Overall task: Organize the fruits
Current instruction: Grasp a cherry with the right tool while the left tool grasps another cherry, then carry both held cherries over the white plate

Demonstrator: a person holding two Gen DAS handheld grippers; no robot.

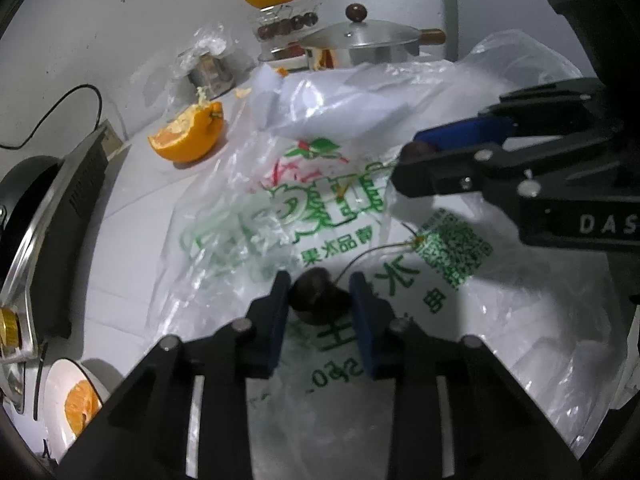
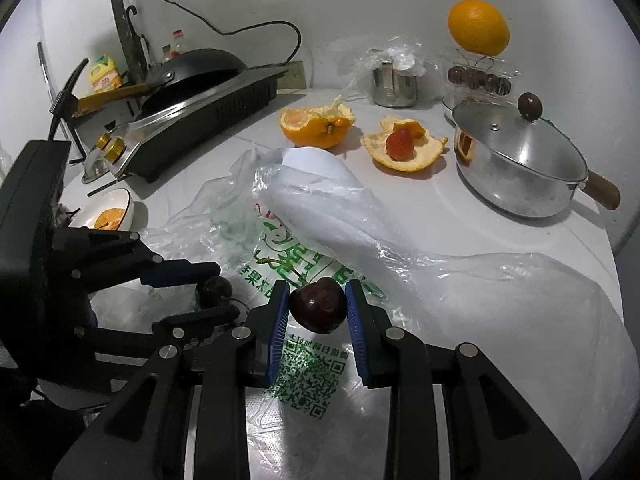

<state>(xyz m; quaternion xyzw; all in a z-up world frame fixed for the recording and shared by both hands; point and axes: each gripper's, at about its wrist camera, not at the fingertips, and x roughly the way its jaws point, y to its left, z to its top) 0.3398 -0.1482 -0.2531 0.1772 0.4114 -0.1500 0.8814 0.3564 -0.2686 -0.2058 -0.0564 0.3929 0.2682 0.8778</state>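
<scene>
A: What does the left gripper (image 1: 320, 300) hold?
B: It is clamped on a dark cherry (image 1: 316, 294) over the printed plastic bag (image 1: 304, 208) in the middle of the tabletop (image 2: 460, 208).
A: And the right gripper (image 2: 318, 306)?
B: It pinches another cherry (image 2: 318, 304) just beside, above the same bag.

The black body of the right gripper (image 1: 404, 168) carries pale capital letters "DAS", cut off at the picture's right edge in the left wrist view. The clear plastic bag (image 1: 320, 208) bears large green Chinese characters, seen reversed through the film and mostly too crumpled to read; "果", "水" and "品" can be made out. A green QR code (image 2: 310, 376) is printed on the same bag, with a line of small, unreadable green characters above it. Digits near the bag's lower edge are mirrored and unclear.
</scene>
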